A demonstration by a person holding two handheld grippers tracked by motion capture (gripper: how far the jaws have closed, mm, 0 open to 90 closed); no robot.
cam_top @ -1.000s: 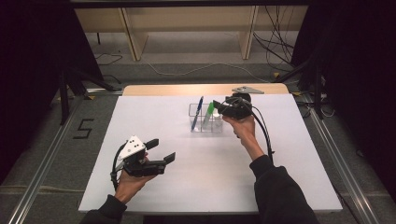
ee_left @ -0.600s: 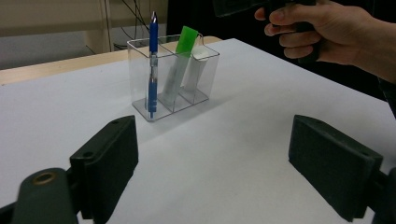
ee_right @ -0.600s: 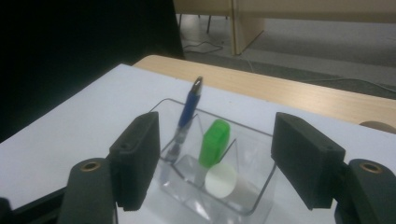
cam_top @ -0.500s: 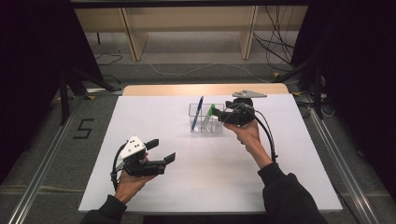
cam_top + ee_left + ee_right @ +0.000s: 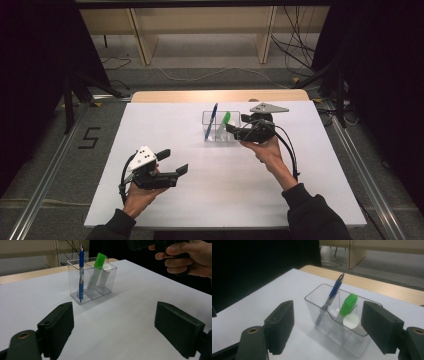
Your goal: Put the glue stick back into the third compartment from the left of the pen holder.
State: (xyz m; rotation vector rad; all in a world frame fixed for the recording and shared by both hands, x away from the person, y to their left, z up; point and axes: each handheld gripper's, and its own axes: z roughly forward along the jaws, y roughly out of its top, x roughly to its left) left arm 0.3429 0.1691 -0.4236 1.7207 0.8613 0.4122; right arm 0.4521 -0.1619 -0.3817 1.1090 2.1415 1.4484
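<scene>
High view: I hold right gripper [image 5: 231,131] just beside clear three-compartment plastic holder [image 5: 218,132] at table's far middle, jaws spread. Left gripper [image 5: 172,162] waits low near front, well apart, likely idle.

Left gripper view: my jaws wide, empty. Holder shows blue pen [image 5: 81,275] upright in end compartment, green-capped marker [image 5: 96,272] leaning in middle.

Right gripper view: jaws spread, nothing between; white-capped tube [image 5: 351,321] beside marker.

The white-capped item [image 5: 351,321] in the clear holder [image 5: 352,345] is too blurred to identify.
</scene>
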